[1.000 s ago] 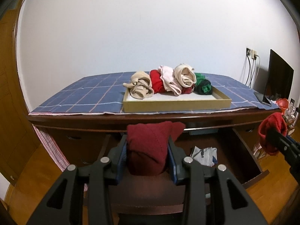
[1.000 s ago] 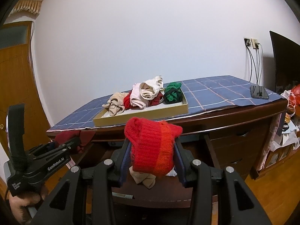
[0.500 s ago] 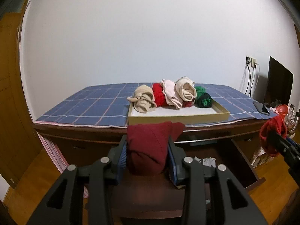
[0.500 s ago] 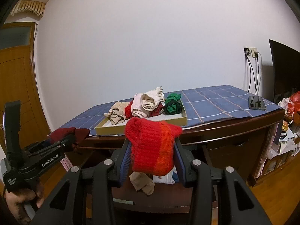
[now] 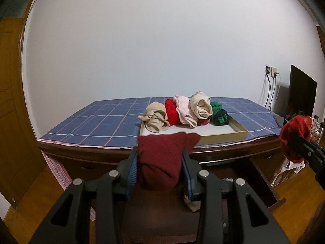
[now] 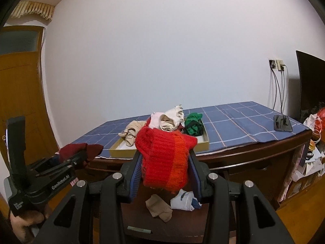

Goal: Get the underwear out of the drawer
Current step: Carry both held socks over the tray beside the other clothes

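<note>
My left gripper (image 5: 160, 169) is shut on a dark red knit garment (image 5: 160, 158), held above the open drawer (image 5: 264, 185). My right gripper (image 6: 165, 169) is shut on a bright red and orange knit garment (image 6: 165, 158), also above the drawer (image 6: 178, 219). A beige piece (image 6: 159, 207) and a white and blue piece (image 6: 183, 200) lie in the drawer. A cardboard tray (image 5: 223, 135) on the desk holds several rolled garments (image 5: 189, 112). The right gripper shows at the right edge of the left wrist view (image 5: 298, 142); the left gripper shows at the left of the right wrist view (image 6: 67, 158).
The desk top carries a blue checked cloth (image 5: 97, 122). A phone (image 6: 282, 123) lies at its right end. A dark screen (image 5: 300, 97) and wall sockets with cables (image 6: 277, 65) stand at the right. A wooden door (image 6: 18, 101) is at the left. Clutter (image 6: 312, 162) sits right of the desk.
Both grippers have risen and drawn back from the drawer with their garments still clamped; the desk top and tray now sit lower and farther in view.
</note>
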Tool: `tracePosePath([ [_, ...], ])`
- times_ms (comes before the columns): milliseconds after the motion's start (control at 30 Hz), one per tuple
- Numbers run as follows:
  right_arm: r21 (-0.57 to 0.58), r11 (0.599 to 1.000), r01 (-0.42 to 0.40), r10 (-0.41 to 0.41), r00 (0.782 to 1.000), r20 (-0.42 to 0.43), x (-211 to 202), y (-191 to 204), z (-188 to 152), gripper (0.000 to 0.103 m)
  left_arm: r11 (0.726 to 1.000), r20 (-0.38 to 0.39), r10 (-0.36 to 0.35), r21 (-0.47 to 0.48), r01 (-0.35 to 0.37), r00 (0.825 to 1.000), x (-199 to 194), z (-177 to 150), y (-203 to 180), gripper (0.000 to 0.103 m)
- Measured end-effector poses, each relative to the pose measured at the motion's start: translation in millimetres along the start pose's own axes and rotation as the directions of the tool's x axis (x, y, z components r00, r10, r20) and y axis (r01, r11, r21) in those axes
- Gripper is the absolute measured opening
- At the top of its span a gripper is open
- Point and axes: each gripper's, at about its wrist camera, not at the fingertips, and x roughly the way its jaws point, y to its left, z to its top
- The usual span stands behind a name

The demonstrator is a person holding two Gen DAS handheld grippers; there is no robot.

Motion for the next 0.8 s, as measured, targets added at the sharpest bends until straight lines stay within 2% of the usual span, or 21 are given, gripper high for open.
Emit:
tracePosePath([
  [433, -0.035, 0.998, -0.047, 0.047, 0.999, 0.013, 17, 17, 11, 0.045, 1.000, 0.033, 0.007, 0.007, -0.007, 0.999, 9, 20, 0, 0.037],
  [800, -0.061, 0.997, -0.045, 0.047, 0.999, 0.022, 31, 24, 25, 0.045, 1.000, 0.036, 0.026, -0.006, -0.026, 0.999, 24, 31, 6, 0.037],
])
